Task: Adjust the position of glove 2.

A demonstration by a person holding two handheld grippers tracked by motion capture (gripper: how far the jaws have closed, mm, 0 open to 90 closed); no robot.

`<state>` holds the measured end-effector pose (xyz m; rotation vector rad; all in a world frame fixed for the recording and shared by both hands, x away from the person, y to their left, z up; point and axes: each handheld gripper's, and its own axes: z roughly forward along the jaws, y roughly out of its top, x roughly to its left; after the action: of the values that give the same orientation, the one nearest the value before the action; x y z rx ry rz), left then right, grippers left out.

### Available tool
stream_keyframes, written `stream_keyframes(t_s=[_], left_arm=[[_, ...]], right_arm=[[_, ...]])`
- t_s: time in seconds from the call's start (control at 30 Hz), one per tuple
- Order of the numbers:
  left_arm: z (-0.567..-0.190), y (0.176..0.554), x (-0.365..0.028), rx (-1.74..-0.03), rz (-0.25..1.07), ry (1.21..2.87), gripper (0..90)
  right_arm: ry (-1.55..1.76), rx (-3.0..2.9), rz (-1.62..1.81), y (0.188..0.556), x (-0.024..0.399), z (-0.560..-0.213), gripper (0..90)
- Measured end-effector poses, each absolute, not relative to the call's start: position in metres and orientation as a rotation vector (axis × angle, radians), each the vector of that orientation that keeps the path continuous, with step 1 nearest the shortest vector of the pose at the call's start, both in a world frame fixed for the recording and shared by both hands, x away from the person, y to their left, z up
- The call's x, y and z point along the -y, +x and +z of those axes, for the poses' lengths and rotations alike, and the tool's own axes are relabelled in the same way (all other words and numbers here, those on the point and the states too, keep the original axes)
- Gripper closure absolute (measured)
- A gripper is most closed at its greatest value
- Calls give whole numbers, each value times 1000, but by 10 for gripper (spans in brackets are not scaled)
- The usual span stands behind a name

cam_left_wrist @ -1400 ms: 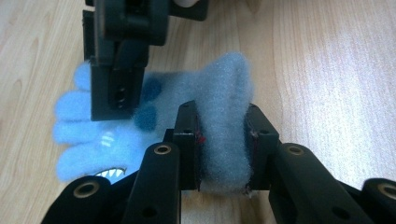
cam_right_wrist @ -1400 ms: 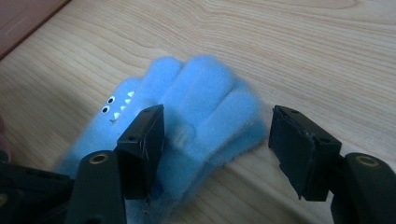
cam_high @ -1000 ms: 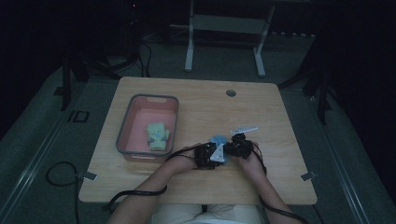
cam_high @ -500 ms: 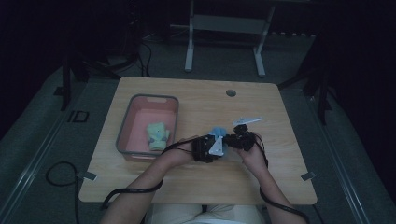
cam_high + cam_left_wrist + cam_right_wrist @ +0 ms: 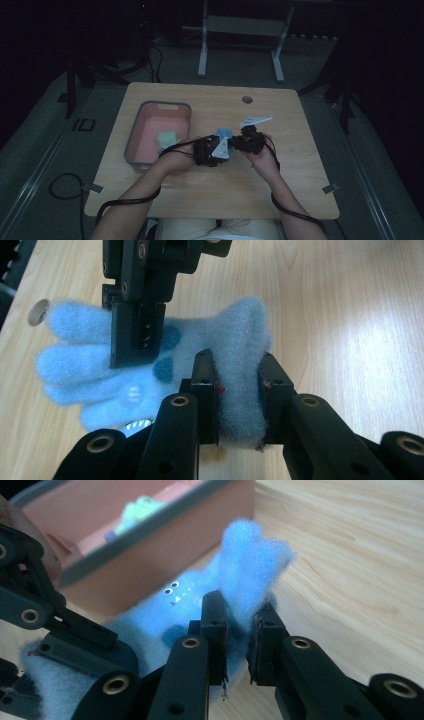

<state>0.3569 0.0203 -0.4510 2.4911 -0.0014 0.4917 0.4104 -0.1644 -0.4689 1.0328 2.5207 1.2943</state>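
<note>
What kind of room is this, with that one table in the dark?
Probably a lab or recording studio, not a home: a lone wooden table on grey floor, cables trailing across it, a metal stand behind, and darkness all round.

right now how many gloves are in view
2: a blue glove held between both tools above the table, and a pale green one lying in the pink bin. More may be hidden beneath it.
</note>
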Motion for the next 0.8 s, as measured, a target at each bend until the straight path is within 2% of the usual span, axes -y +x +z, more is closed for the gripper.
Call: stream_keyframes(t_s=[0.43, 0.8], left_arm=[[-431, 357, -61, -80, 532, 2510, 745], [-424, 354, -96, -129, 524, 2543, 745]], right_arm=[[924, -2528, 1322, 420, 114, -442, 801], [854, -2554, 1344, 421, 74, -436, 801]])
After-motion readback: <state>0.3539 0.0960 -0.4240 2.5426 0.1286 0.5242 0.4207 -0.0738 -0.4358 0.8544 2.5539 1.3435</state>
